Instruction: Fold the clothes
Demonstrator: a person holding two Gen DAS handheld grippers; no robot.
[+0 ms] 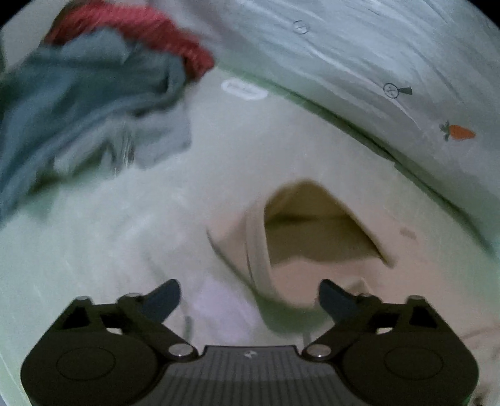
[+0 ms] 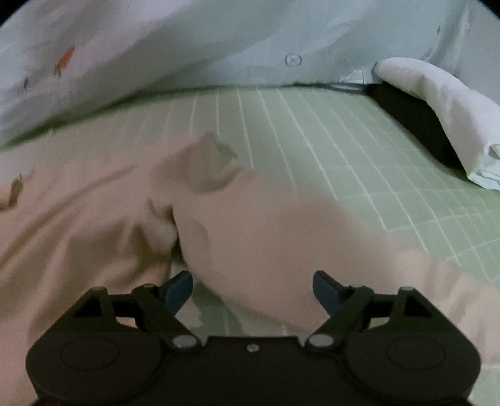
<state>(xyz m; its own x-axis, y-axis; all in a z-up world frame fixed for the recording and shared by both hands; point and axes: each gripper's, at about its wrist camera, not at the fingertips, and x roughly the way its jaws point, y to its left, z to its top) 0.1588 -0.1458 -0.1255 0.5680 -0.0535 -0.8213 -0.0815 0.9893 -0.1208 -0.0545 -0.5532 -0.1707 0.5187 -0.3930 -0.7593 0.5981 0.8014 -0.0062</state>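
Note:
A pale pink garment (image 1: 312, 281) lies on the bed in the left wrist view, its neck opening (image 1: 312, 231) gaping just ahead of my left gripper (image 1: 250, 299), which is open and empty above it. In the right wrist view the same pink garment (image 2: 265, 234) lies rumpled over the green gridded sheet (image 2: 343, 140). My right gripper (image 2: 251, 290) is open, its jaws on either side of a raised fold of the pink cloth. Both views are blurred.
A heap of blue-grey cloth (image 1: 78, 109) and a red garment (image 1: 150, 28) lies at the far left. A white duvet with small printed carrots (image 1: 375, 62) runs along the back. A white pillow (image 2: 437, 103) sits at the right, with a dark gap beside it.

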